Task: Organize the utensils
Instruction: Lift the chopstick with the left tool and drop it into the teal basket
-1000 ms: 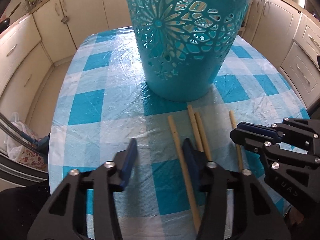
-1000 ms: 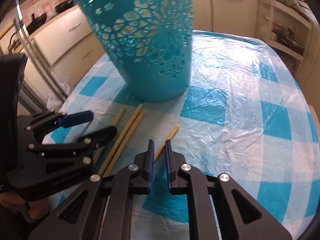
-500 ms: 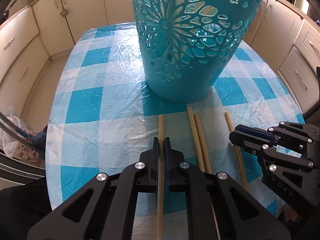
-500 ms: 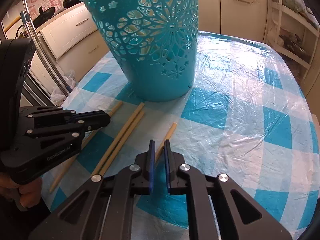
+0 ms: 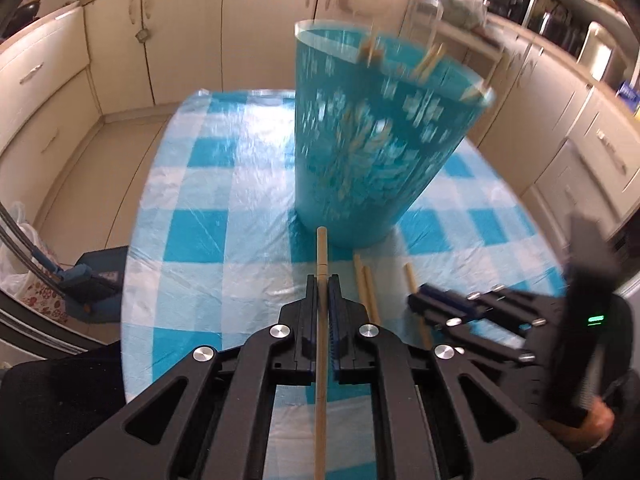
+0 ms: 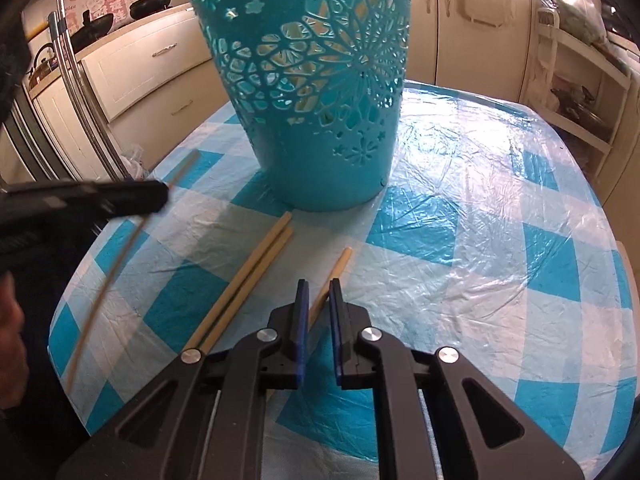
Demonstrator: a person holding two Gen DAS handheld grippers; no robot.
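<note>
1. Your left gripper (image 5: 322,284) has its jaws clenched on a single wooden chopstick (image 5: 321,256), which runs straight between the fingers; its forward tip points at the base of the teal basket (image 5: 372,136).
2. In the right wrist view that same left gripper (image 6: 158,196) appears blurred, to the left of the basket (image 6: 316,92), raised above the desk (image 6: 500,208), with the held chopstick (image 6: 120,252) slanting down behind it.
3. Your right gripper (image 6: 318,292) hovers low in front of the basket. Its jaws stand narrowly apart with a small gap between them. A lone chopstick (image 6: 340,264) lies on the desk just ahead of them, its near end passing under the left finger; I cannot tell whether the fingers touch it.
4. A pair of chopsticks (image 6: 264,248) lies side by side and touching, between the lone chopstick and the left gripper, with their far ends close to the basket's base.
5. The basket stands upright on the blue and white checked cover of the desk. Its wall is pierced with flower cut-outs. In the left wrist view it is motion-blurred, and several wooden ends (image 5: 430,60) poke above its rim.
6. From the left wrist view, the right gripper (image 5: 420,300) sits to the right of the held chopstick, in front of the basket, above the lone chopstick (image 5: 412,280), with the pair (image 5: 366,284) between the two grippers.
</note>
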